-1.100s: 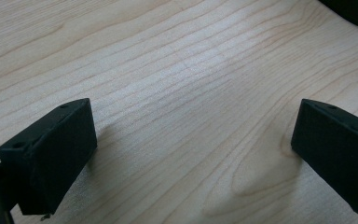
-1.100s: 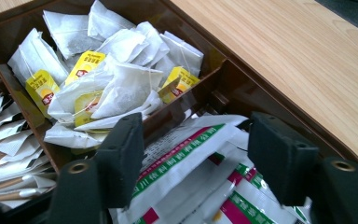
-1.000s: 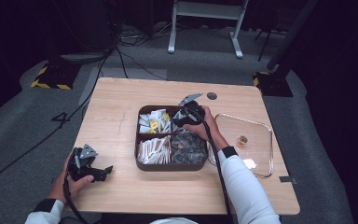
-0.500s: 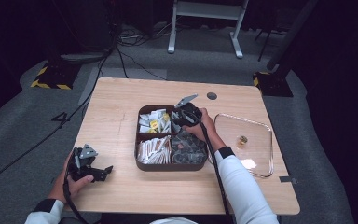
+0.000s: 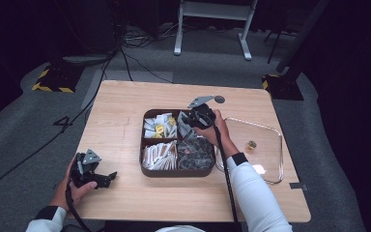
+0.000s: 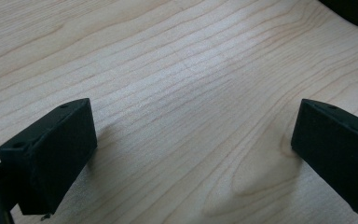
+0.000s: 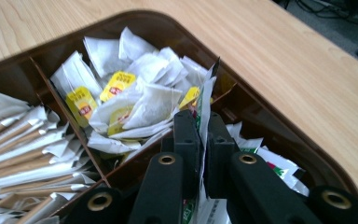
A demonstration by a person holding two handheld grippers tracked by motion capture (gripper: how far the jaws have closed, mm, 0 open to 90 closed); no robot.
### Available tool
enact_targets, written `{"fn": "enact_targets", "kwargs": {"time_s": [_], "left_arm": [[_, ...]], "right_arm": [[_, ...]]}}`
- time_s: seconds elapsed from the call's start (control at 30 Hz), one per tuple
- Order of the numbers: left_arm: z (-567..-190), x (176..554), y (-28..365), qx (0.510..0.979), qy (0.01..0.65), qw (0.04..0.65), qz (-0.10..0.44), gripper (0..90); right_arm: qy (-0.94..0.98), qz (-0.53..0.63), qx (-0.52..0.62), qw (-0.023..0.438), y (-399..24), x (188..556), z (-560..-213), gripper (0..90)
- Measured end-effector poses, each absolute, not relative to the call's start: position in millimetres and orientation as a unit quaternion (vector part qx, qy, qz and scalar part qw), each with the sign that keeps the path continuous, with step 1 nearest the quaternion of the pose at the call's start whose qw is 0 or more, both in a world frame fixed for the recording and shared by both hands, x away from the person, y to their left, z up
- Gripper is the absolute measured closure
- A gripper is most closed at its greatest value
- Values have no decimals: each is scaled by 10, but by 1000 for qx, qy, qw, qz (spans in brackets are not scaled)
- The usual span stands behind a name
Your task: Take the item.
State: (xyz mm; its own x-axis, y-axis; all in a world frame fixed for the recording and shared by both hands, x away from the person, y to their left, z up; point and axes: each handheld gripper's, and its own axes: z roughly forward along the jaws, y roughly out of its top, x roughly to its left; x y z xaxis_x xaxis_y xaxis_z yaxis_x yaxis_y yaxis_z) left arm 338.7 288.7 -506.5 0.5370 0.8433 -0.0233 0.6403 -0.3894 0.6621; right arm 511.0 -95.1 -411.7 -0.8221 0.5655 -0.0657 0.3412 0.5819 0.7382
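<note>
High view: right gripper [image 5: 189,122] is held over the tray [image 5: 147,166]; left gripper [image 5: 107,178] is rested on the table [image 5: 125,106].
Left gripper view: jaws are spread wide, nothing between.
Right gripper view: a white sachet [image 7: 204,105] is pinched edge-on, jaws just closed, above the tray's corner compartment.

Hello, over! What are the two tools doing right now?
Right tool shut on a packet, above the brown tray. Left tool open on the bare table. Nothing in the way.
</note>
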Motion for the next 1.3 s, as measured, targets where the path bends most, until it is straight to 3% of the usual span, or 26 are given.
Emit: {"fn": "enact_targets", "kwargs": {"time_s": [0.53, 1.3], "left_arm": [[-5065, 3387, 2887, 818, 454, 316, 161, 3], [-5065, 3387, 2887, 818, 454, 316, 161, 3]], "right_arm": [[865, 404, 253, 156, -1111, 5000, -3934, 870], [842, 445, 253, 171, -1679, 4664, -3770, 871]]}}
